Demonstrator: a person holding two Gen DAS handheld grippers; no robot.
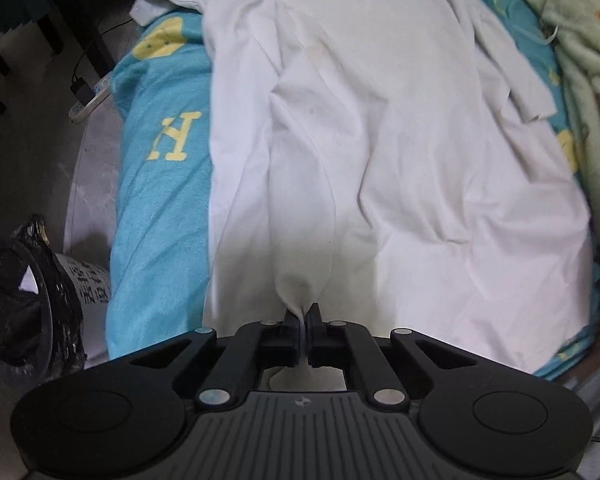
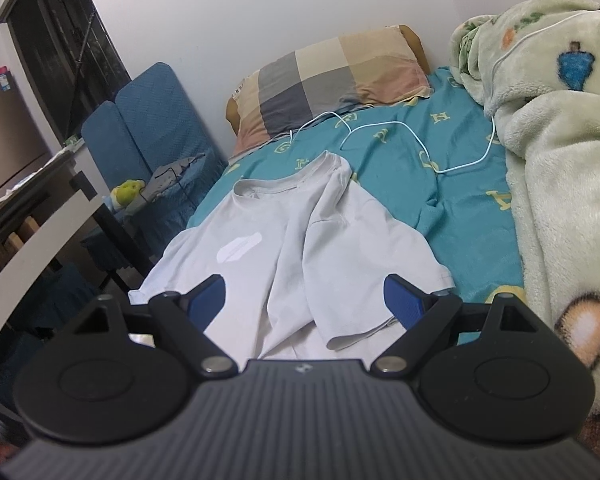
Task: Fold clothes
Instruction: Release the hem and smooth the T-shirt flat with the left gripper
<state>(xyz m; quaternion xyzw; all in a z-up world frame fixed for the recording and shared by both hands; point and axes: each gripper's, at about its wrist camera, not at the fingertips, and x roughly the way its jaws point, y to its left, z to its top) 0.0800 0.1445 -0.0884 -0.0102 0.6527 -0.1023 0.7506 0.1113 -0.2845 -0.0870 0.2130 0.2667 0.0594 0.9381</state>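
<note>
Left wrist view: white T-shirt [image 1: 380, 140], spread lengthwise on the bed [image 1: 160, 140] over a teal sheet with yellow letters, collar end far from the camera and hem end near. The left hand-held gripper [image 1: 303, 312] is closed on a pinch of the shirt's near edge, and the cloth rises from the bed into the jaws as a narrow taut ridge running up the garment, which suggests the hem is held lifted so it can be drawn or carried over. One sleeve [image 1: 528, 92] lies folded in along the shirt's right side; the other sleeve [image 1: 156, 0] hangs off toward the bed's edge. A pale green fleece blanket [image 1: 580, 40] is bunched along the far side, clear of the shirt; a bin lined with a black bag [image 1: 20, 292] and a power strip [image 1: 88, 100] sit on the floor beside the bed. Right wrist view: the same shirt [image 2: 260, 248] seen from lower down, round collar [image 2: 284, 180] toward the checked pillow [image 2: 332, 80], a pale printed mark on its chest, one sleeve turned inward across the body. The right hand-held gripper [image 2: 304, 300] hangs above the shirt's near part with its blue-padded fingers spread wide and nothing between them (free, by the look of it, to take a second hold). A white cable [image 2: 420, 148] loops over the sheet beyond the collar, apart from the shirt. Condition: the shirt is creased, lying open along its length and not in a compact stack; whether it is being smoothed or partly folded cannot be told.
</note>
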